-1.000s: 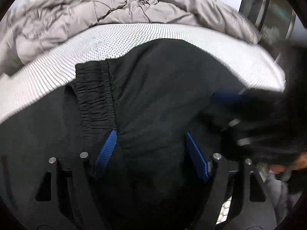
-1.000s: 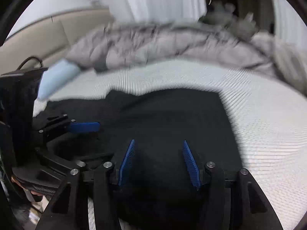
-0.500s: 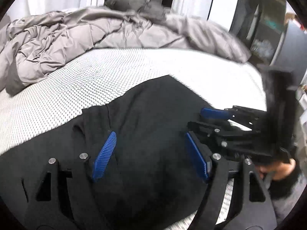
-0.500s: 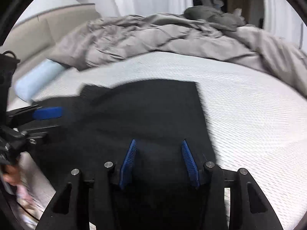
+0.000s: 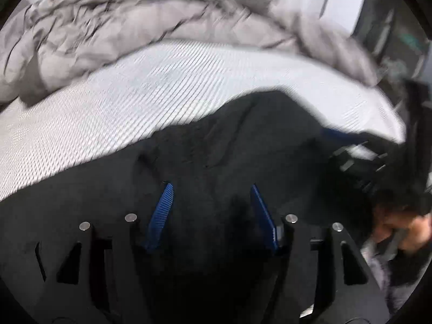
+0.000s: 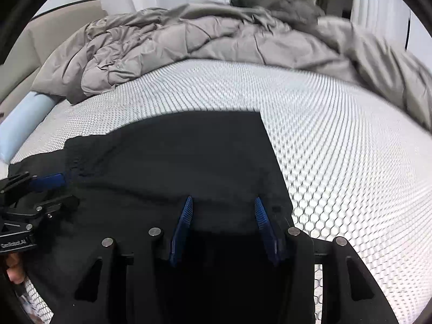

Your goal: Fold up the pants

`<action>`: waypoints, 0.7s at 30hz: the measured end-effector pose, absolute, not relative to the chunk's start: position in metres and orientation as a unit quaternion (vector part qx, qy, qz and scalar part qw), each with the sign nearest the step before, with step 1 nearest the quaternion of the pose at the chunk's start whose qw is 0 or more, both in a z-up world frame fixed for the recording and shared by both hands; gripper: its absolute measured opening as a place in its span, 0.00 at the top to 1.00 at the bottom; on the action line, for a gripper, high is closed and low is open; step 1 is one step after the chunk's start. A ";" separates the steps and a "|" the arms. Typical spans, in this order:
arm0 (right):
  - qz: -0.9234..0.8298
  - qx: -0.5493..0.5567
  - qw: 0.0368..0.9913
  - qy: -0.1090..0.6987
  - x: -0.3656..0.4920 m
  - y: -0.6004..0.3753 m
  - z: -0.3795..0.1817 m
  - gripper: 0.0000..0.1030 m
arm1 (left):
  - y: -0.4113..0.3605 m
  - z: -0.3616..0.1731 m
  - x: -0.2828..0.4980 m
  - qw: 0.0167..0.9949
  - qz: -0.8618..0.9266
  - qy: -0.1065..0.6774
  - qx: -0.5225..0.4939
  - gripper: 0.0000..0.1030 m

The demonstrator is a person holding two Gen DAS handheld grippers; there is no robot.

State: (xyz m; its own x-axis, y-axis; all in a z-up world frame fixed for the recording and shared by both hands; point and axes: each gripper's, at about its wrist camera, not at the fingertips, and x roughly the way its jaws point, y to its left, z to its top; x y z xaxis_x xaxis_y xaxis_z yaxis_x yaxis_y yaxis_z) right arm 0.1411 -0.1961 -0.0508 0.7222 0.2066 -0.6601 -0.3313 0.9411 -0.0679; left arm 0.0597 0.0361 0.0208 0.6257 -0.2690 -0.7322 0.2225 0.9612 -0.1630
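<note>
The black pants (image 6: 172,162) lie across the lower middle of the frame on the white mattress (image 6: 337,140). My right gripper (image 6: 222,205) and left gripper (image 5: 210,189) both gape wide, empty. Soft, limp, light cloth; I'd pinch the near edge.

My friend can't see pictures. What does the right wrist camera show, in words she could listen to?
Black pants lie flat on a white honeycomb-patterned mattress, with the right gripper open just above their near edge. The left gripper reaches in over the pants from the left. A rumpled grey duvet is heaped along the back, and a pale blue bolster lies at far left.
</note>
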 end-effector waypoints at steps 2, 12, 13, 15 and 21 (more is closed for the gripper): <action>0.198 -0.083 0.917 0.336 0.134 -0.181 -0.041 0.45 | 0.026 0.033 0.065 0.907 -0.152 0.393 -0.018 0.44; 0.123 -0.044 0.908 0.398 0.205 -0.196 -0.065 0.55 | 0.032 -0.005 0.116 0.881 -0.161 0.444 -0.001 0.44; 0.097 -0.046 0.913 0.392 0.204 -0.202 -0.062 0.55 | 0.031 -0.005 0.114 0.883 -0.158 0.441 0.004 0.44; 0.066 -0.037 0.920 0.385 0.201 -0.216 -0.057 0.54 | 0.031 0.000 0.108 0.887 -0.142 0.439 0.011 0.44; 0.162 -0.020 0.930 0.330 0.125 -0.234 -0.038 0.32 | 0.023 0.040 0.035 0.910 -0.157 0.384 -0.007 0.36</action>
State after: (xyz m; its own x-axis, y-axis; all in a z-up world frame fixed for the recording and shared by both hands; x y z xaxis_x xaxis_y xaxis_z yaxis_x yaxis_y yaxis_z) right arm 0.1250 -0.2344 -0.0380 0.7291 0.2880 -0.6208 -0.3144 0.9467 0.0699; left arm 0.0347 0.0228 0.0405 0.6555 -0.2916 -0.6967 0.2812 0.9504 -0.1332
